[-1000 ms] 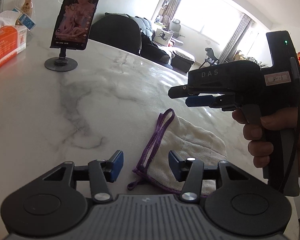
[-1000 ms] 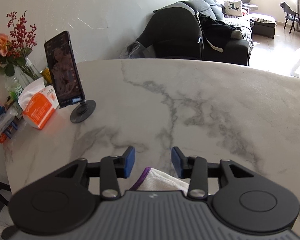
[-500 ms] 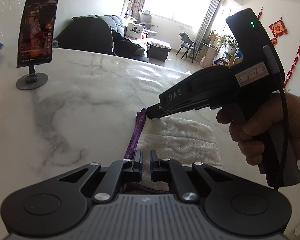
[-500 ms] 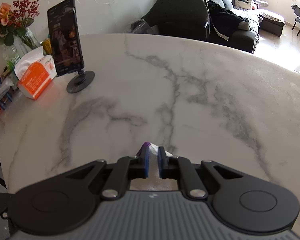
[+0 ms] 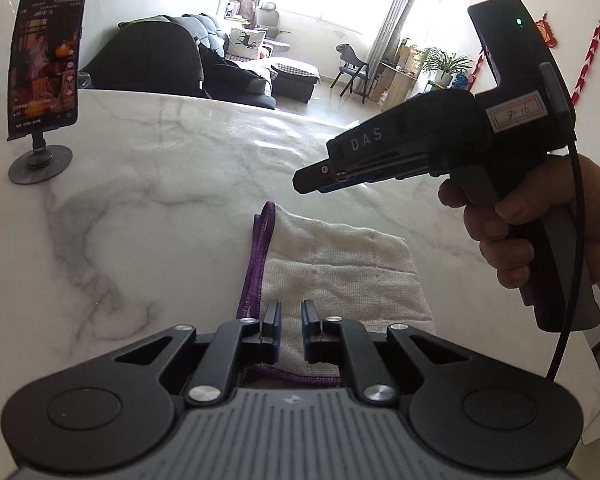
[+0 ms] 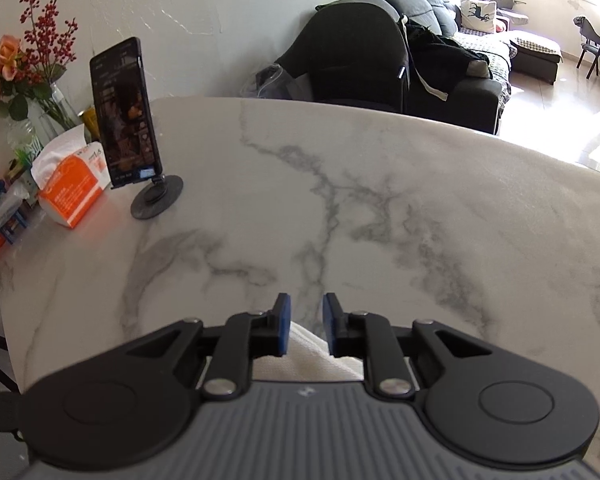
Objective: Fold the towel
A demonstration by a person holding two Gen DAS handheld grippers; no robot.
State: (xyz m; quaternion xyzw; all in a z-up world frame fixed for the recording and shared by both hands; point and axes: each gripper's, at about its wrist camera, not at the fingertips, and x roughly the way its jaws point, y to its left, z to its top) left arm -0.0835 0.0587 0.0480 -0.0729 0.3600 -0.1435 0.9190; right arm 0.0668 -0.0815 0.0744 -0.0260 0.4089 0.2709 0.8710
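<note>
A white towel (image 5: pixel 340 268) with a purple hem lies folded flat on the marble table (image 5: pixel 160 208). My left gripper (image 5: pixel 290 312) hovers over the towel's near edge, jaws slightly apart and holding nothing. My right gripper (image 5: pixel 312 184), held in a hand, hangs above the towel's far edge in the left wrist view. In the right wrist view my right gripper (image 6: pixel 304 312) is open with a narrow gap, and a strip of towel (image 6: pixel 312 352) shows below it, not gripped.
A phone on a round stand (image 6: pixel 128 120) is at the table's far left, also in the left wrist view (image 5: pixel 44 60). An orange tissue box (image 6: pixel 72 188), a vase of flowers (image 6: pixel 24 76) and small packs stand beside it. A dark sofa (image 6: pixel 400 60) lies beyond the table's edge.
Both grippers shut on the towel's edge half a second ago; now both have opened a little and let it go. The right gripper has lifted off the towel, which lies flatter.
</note>
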